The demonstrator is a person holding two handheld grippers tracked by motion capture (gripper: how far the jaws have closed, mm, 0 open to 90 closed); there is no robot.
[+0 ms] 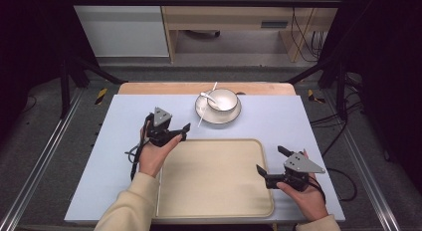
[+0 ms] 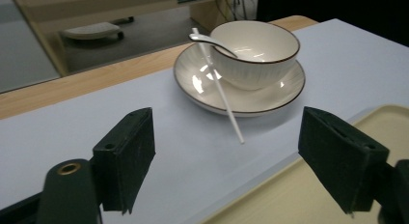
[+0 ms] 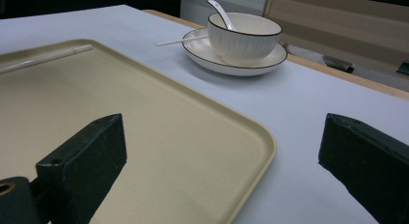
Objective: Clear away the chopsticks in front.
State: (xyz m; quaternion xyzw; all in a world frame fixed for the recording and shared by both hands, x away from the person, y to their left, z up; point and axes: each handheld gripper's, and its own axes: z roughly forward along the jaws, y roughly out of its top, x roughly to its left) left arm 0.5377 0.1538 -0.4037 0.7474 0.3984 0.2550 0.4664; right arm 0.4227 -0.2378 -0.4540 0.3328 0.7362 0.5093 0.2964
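Observation:
A white bowl [image 1: 225, 99] with a dark rim stands on a matching plate [image 1: 219, 120] at the back middle of the table. A white spoon [image 1: 206, 96] rests in the bowl. A thin white stick [image 1: 205, 110] leans across the plate's left rim. In front lies a beige tray [image 1: 214, 176]. My left gripper [image 1: 183, 132] hovers open by the tray's far left corner and faces the bowl [image 2: 260, 52] and stick [image 2: 226, 105]. My right gripper [image 1: 271, 160] is open over the tray's right edge. Its view shows the tray [image 3: 144, 127], the bowl [image 3: 243, 38] and a second white stick [image 3: 43, 57] on the tray's far rim.
A pale blue mat [image 1: 278, 116] covers the table, with a wooden strip [image 1: 149, 87] along its back edge. Dark frame posts [image 1: 64, 76] stand at both sides. Behind the table are a floor and a wooden desk [image 1: 224, 17].

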